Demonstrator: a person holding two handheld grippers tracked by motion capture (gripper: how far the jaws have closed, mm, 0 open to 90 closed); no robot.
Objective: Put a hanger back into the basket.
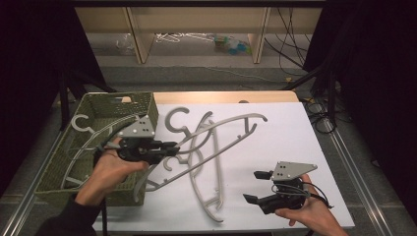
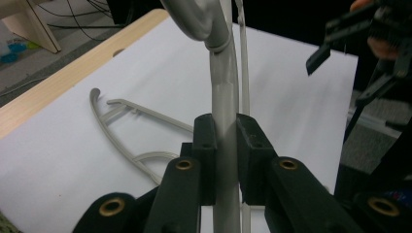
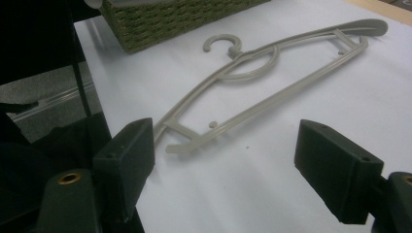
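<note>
My left gripper (image 1: 172, 146) has its jaws pinched on the bar of a grey hanger (image 1: 223, 135), holding it lifted and tilted above the white table (image 1: 295, 132), just beside the woven basket (image 1: 105, 105) that has another hanger (image 1: 86, 130) in it. A second grey hanger (image 1: 209, 172) lies flat on the table under the lifted one. My right gripper (image 1: 255, 187) sits near the table's front right corner, jaws spread wide with nothing between them.
</note>
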